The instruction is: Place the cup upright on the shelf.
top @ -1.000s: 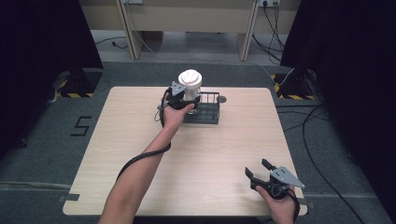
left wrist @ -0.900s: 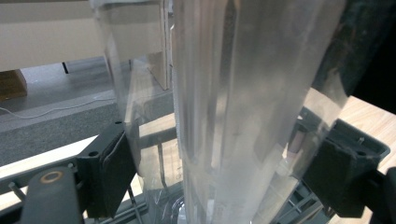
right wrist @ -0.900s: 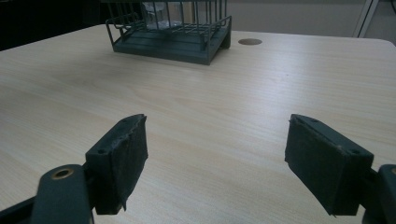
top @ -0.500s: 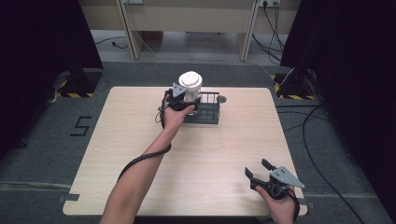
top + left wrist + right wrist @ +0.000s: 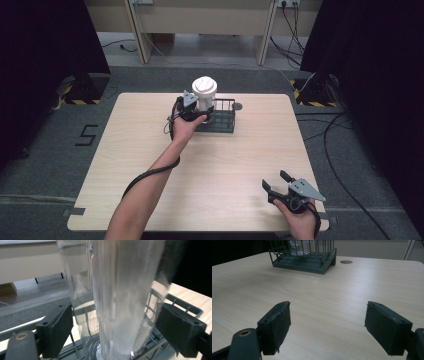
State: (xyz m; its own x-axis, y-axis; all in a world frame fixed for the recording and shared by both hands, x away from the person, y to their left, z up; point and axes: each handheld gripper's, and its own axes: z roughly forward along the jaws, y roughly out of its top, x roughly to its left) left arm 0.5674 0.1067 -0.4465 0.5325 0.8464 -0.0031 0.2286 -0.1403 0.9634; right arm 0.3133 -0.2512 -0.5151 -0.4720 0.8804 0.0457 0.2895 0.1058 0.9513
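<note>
A clear plastic cup (image 5: pixel 204 90) with a white lid stands upright in the left end of a dark wire rack (image 5: pixel 225 122) at the back middle of the table. My left gripper (image 5: pixel 204 111) is at the cup's lower part, open, one jaw on each side. In the left gripper view the cup (image 5: pixel 125 302) stands between the two pads, with a gap at the left pad (image 5: pixel 58 332) and rack wires (image 5: pixel 180 303) behind it. Near the front right corner my right gripper (image 5: pixel 275 180) is open and holds nothing; from it the rack (image 5: pixel 304 263) looks far off.
The light wooden table (image 5: pixel 150 150) has a small round hole (image 5: pixel 237 106) just behind the rack, also seen as the hole (image 5: pixel 346 262) in the right gripper view. Cables trail over the floor at the right. Dark curtains stand on both sides.
</note>
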